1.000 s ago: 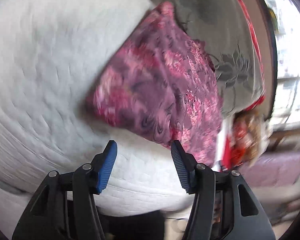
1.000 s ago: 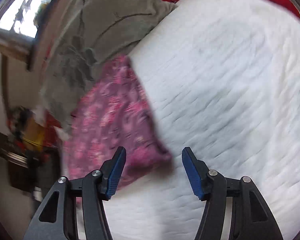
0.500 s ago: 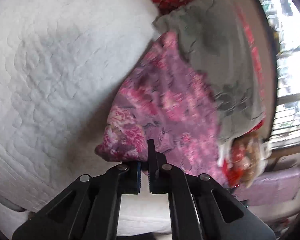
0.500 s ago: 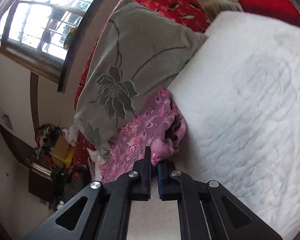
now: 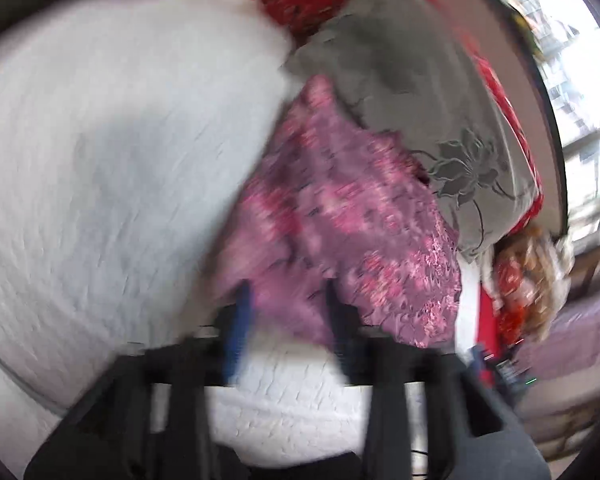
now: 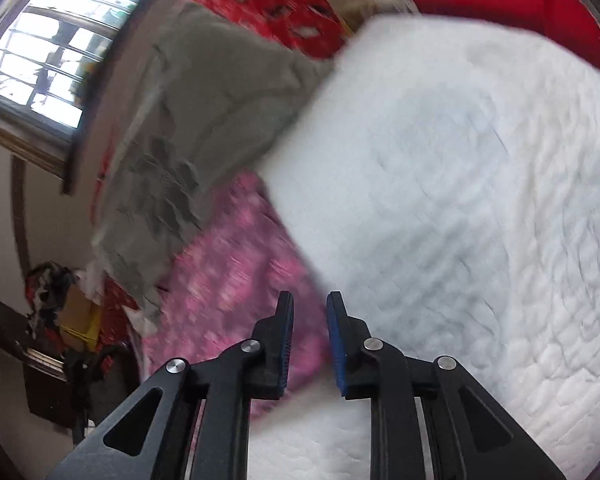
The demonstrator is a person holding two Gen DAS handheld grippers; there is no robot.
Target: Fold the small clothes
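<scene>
Lying rumpled on quilted white bedding (image 5: 100, 184), pink floral cloth (image 5: 340, 216).

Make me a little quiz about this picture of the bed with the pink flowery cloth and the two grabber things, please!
1. True or false: the pink flowery cloth lies on the white quilted bed cover.
2. Which lies partly over the far end of the pink cloth? A) a grey pillow with a flower pattern B) a blue towel C) a book
3. Fill in: both the left gripper and the right gripper have their jaws ____, pressing on no cloth.

Key
1. True
2. A
3. Open. Both have just been opening, and the cloth shows behind the gaps.
</scene>
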